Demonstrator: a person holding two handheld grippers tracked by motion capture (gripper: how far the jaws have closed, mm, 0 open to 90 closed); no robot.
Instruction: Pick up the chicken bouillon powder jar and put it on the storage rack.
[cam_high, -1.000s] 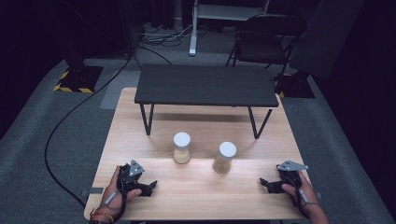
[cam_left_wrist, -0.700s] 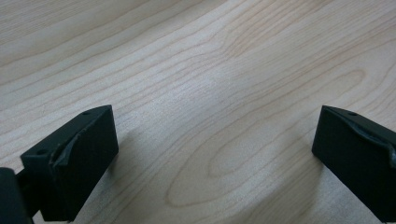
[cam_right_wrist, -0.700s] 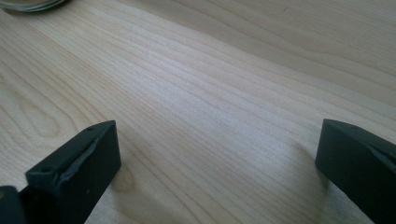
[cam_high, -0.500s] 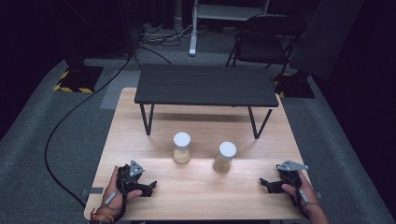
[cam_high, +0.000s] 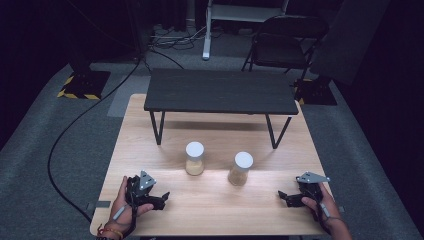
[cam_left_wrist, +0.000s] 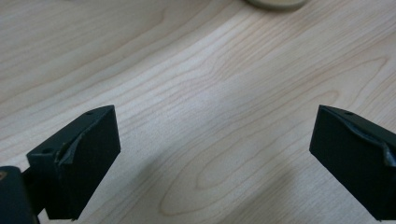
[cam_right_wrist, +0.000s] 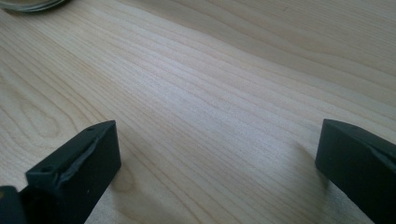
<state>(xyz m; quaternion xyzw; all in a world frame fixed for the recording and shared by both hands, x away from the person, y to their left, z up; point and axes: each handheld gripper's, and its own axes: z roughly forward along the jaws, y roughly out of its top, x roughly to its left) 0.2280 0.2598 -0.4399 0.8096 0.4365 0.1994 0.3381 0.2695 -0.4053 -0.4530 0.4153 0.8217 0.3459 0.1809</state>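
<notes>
From above, your left gripper (cam_high: 162, 197) sits low at the near left of the worktop (cam_high: 210, 205) and your right gripper (cam_high: 283, 196) at the near right, with the left jar (cam_high: 194, 158) and the right jar (cam_high: 240, 168) standing upright between them, further in, just in front of the small black table (cam_high: 220, 91). Along the left gripper, your fingers (cam_left_wrist: 79, 161) gape wide over bare wood, gripping nothing, a jar base at the top edge. Along the right gripper, the fingers (cam_right_wrist: 77, 170) are spread just as wide, empty, a jar edge at top left.
</notes>
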